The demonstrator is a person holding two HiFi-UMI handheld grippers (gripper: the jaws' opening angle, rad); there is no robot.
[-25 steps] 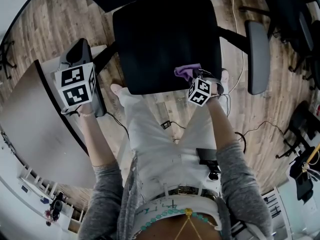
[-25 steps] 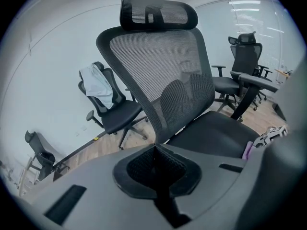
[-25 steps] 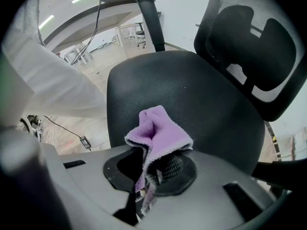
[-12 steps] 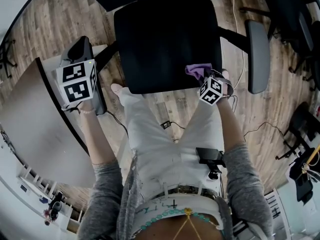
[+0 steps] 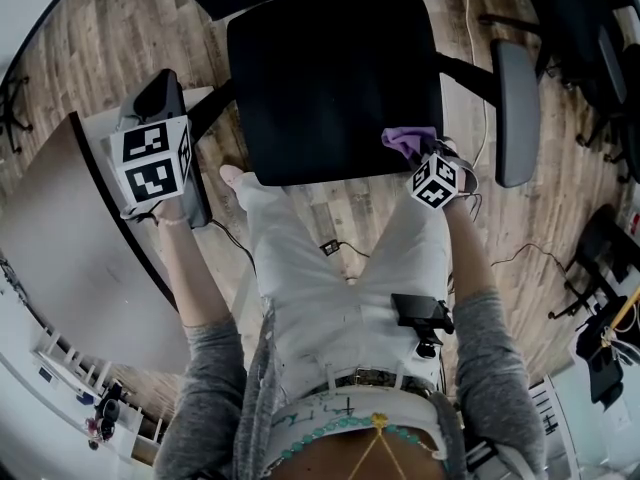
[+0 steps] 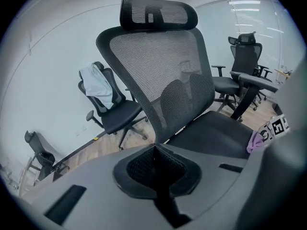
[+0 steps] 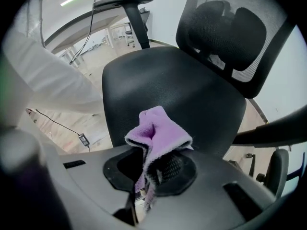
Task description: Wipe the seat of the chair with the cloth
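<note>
Right gripper [image 7: 152, 171]: jaws clamped on the cloth [image 7: 158, 128]; a fold is bunched up above the jaws.
Left gripper [image 6: 155, 166]: jaws shut together with nothing between them; held off to the left of the seat [image 5: 330, 78], well apart from it.
Cloth: lilac and fleecy; located at the near right corner of the seat. Firm contact with the seat cannot be confirmed.
Seat: black and broad; nearly all of its surface lies far and left of the cloth.
Backrest [image 6: 158, 66]: grey mesh, at the far side of the seat.
Right armrest [image 5: 515, 108]: near the cloth, on its right.
Step judged: a wiping pass at the near right corner, with much of the seat probably yet to be covered.
Handling advice: the bunched fold should be pressed down so that more cloth meets the seat. Overlapping strokes are best drawn leftward and toward the backrest. The clamp should be kept firm so the cloth is not dragged out. Only cloth, not the jaws, should rub the upholstery, and the armrest is to be cleared.
</note>
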